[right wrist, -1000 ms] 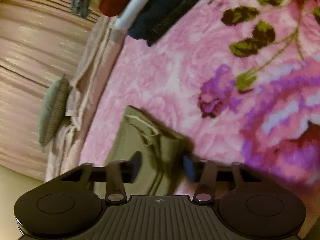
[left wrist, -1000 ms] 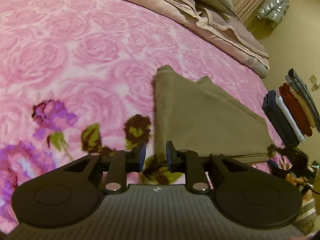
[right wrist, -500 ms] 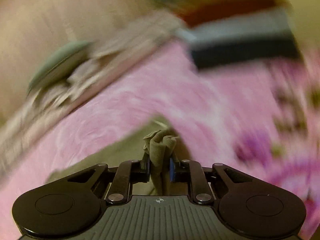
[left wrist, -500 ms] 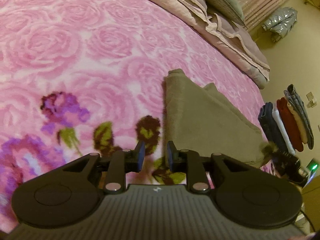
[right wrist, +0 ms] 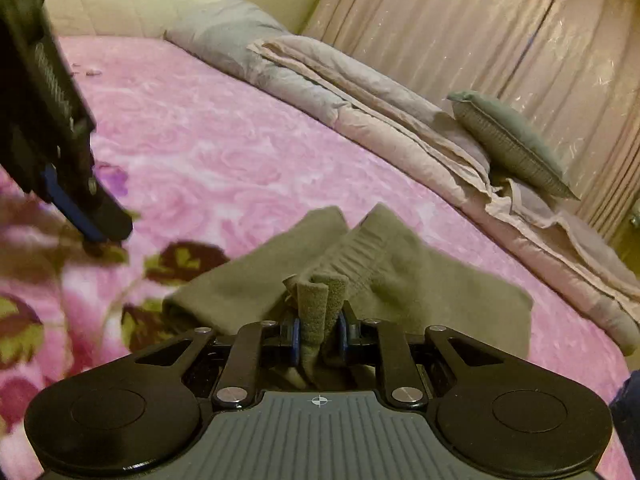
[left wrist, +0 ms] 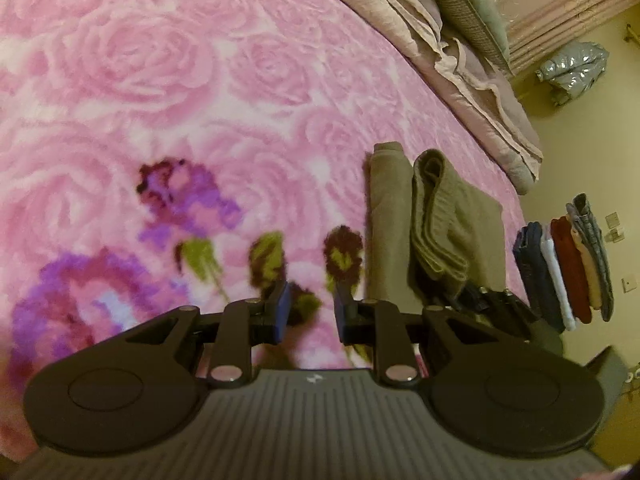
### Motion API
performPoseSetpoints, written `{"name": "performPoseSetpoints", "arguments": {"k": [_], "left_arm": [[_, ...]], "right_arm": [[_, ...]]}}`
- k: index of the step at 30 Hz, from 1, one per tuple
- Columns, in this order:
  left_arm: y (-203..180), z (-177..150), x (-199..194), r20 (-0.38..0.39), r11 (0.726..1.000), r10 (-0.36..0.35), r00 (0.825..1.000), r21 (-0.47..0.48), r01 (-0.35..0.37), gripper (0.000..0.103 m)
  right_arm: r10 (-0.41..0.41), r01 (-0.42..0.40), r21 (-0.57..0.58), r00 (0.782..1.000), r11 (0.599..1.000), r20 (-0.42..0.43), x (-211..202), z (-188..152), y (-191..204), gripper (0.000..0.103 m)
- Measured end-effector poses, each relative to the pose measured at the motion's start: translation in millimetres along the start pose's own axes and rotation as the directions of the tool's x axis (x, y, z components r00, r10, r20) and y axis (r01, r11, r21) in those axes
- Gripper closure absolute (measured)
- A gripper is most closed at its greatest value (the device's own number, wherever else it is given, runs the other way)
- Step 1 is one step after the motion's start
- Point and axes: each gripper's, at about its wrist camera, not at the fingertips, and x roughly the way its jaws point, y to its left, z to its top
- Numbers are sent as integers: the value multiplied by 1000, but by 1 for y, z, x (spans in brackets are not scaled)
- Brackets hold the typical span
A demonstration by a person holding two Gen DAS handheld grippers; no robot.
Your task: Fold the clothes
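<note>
We see the olive-green garment (right wrist: 420, 292) on the pink rose blanket (left wrist: 168, 80), partly folded, one bunched end lifted over its flat part. Our right tongs (right wrist: 319, 330) are clamped on that end; our left tongs (left wrist: 308, 310) stand apart, empty, beside it. A stack of folded clothes (left wrist: 564, 264) stands nearby; this fold looks unfinished.

Olive-green garment (right wrist: 420, 292), partly folded on pink floral blanket (right wrist: 224, 152), ribbed edge (waistband) lifted over itself
</note>
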Motion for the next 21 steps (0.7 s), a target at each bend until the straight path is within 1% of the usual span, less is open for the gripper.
{"name": "performPoseSetpoints", "arguments": {"k": [1,3,5,6,7,10,11,13,16,17,20,21], "left_arm": [[2,0,0,-3,1000,-3,1000,-5,3,85],[7,-1,-1,-9,1000,-10,1000,-16,10,85],[9,-1,-1,-11,1000,-16,1000,-18,16,85],[10,-1,-2,-10,1000,-19,1000,-17,19,84],[11,-2,-2,-10,1000,-21,1000,-17,21,84],[13,-3,-1,-8,999,-30,1000,-26,29,84],[14,-3,-1,-8,999,-32,999,-31,32,84],[15,-4,-2,-8,999,-34,999,-33,33,84],[15,-4,-2,-9,999,-33,999,-32,32,84],[14,-4,-2,-10,999,-31,999,-32,30,84],[14,-4,-1,-9,999,-26,1000,-27,26,84],[13,-4,-2,-8,999,-25,1000,-26,25,84]], "right_arm": [[-2,2,10,1000,1000,-1,0,3,0,86],[-17,16,28,999,999,30,-4,11,-8,86],[-41,39,26,996,999,85,-15,20,-15,86],[-36,34,22,994,999,105,-19,25,-16,86],[-25,24,13,994,1000,108,-22,27,-15,86],[19,-15,-71,998,997,53,-16,21,8,86],[19,-15,-90,999,996,42,-16,18,12,86],[22,-17,-101,999,995,49,-18,15,19,86],[27,-19,-99,997,995,76,-19,18,18,86],[24,-16,-106,997,994,72,-19,16,20,86],[31,-31,-146,1000,989,-6,-6,9,27,85],[30,-30,-165,1000,986,-2,-6,9,31,72]]}}
